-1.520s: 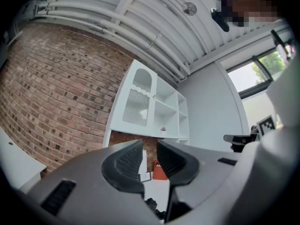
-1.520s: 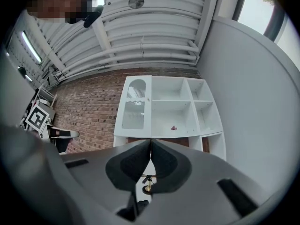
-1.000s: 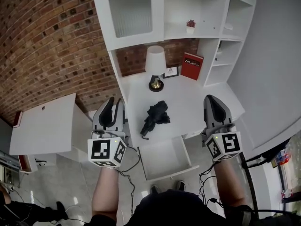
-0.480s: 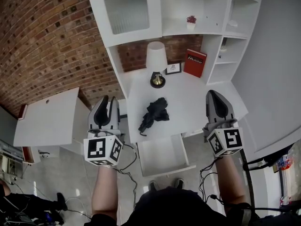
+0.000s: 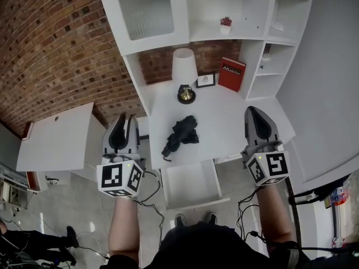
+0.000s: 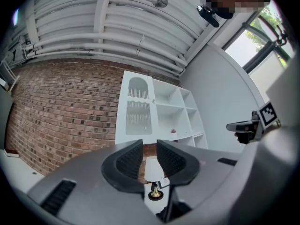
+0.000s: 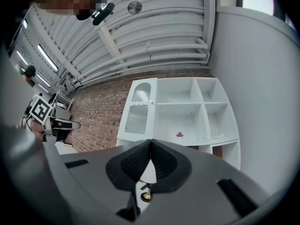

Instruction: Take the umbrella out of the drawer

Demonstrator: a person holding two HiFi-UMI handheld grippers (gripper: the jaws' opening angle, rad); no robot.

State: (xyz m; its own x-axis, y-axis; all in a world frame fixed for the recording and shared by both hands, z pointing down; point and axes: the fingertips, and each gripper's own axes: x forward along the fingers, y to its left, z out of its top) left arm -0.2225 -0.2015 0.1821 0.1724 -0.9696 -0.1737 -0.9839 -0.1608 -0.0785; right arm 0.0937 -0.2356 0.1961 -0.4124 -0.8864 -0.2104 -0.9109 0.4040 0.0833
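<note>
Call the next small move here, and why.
Probably bring the right tongs down to the front of the open drawer and push it shut. The umbrella already lies on the desk, the drawer looks empty, and both tongs hold nothing: left tongs slightly apart, right closed.

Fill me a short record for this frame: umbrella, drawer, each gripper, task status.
umbrella: black folded umbrella lying on the white desk top, outside the drawer
drawer: white drawer pulled open, nothing visible inside
left gripper: jaws slightly apart, nothing between them
right gripper: jaws together, empty
task status: umbrella is out of the drawer; neither gripper touches it
</note>
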